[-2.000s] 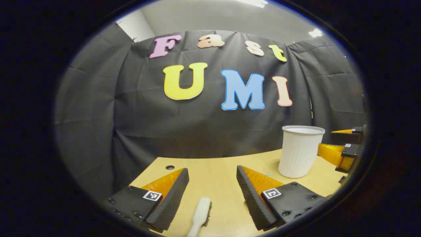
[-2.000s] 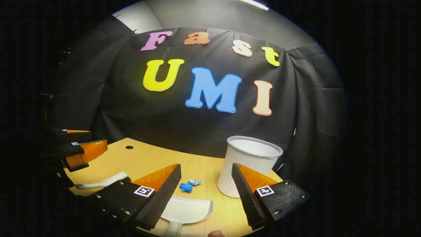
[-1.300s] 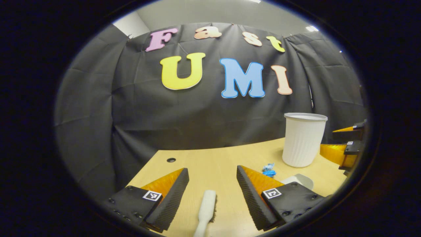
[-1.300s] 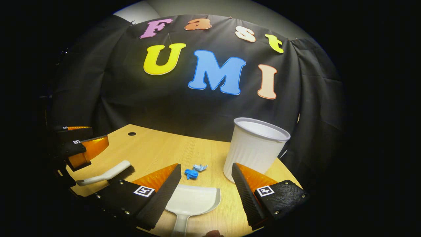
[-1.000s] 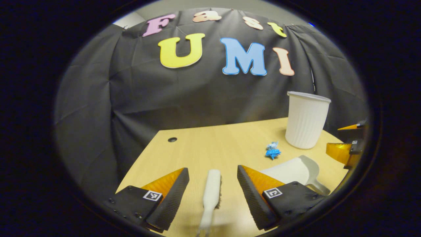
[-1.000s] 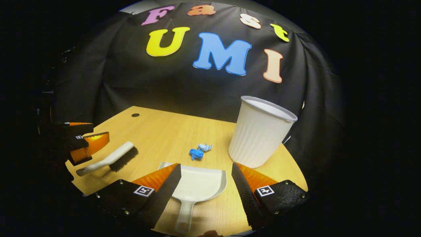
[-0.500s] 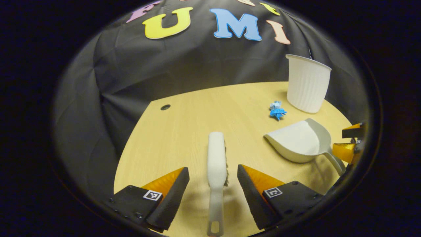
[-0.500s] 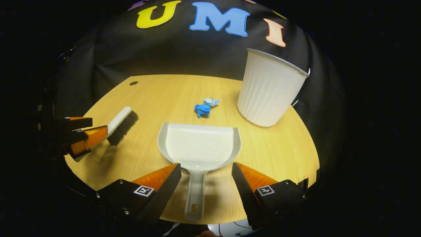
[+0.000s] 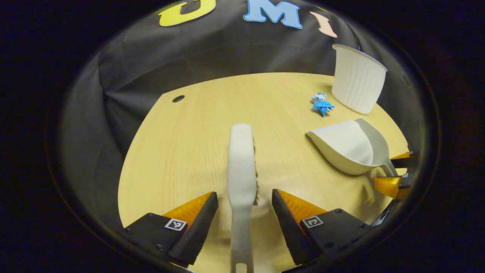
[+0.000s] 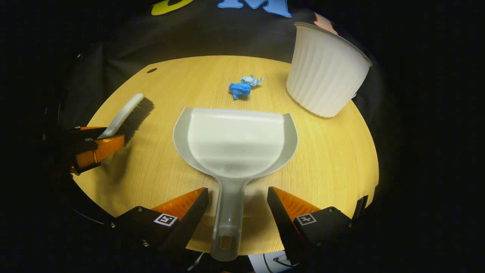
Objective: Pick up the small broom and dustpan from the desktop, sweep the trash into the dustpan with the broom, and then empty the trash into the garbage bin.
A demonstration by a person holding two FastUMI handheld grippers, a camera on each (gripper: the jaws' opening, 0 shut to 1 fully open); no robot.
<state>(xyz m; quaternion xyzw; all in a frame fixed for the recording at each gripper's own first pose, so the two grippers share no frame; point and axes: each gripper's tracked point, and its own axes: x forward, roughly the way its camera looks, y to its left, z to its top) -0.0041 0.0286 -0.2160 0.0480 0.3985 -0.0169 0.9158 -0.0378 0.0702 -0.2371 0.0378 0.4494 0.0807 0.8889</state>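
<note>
A small white broom (image 9: 241,170) lies on the wooden desktop (image 9: 182,151), its handle running back between the fingers of my open left gripper (image 9: 244,197). The jaws stand on either side of the handle without touching it. A white dustpan (image 10: 235,140) rests flat in the right gripper view, and its handle (image 10: 227,216) lies between the fingers of my open right gripper (image 10: 237,193), clear of both. Blue crumpled trash (image 10: 240,90) sits just beyond the pan's front lip. The broom (image 10: 127,113) and left gripper (image 10: 94,146) also appear at the left of the right gripper view.
A ribbed white garbage bin (image 10: 326,74) stands upright at the desk's far right, close to the trash. A cable hole (image 9: 177,98) marks the far left corner. The desk's near edge runs just under both grippers. The dustpan (image 9: 350,146) lies right of the broom.
Both grippers have tipped downward and come forward over the desk. The broom handle and the dustpan handle now lie deeper between the open fingers. Nothing has been grasped.
</note>
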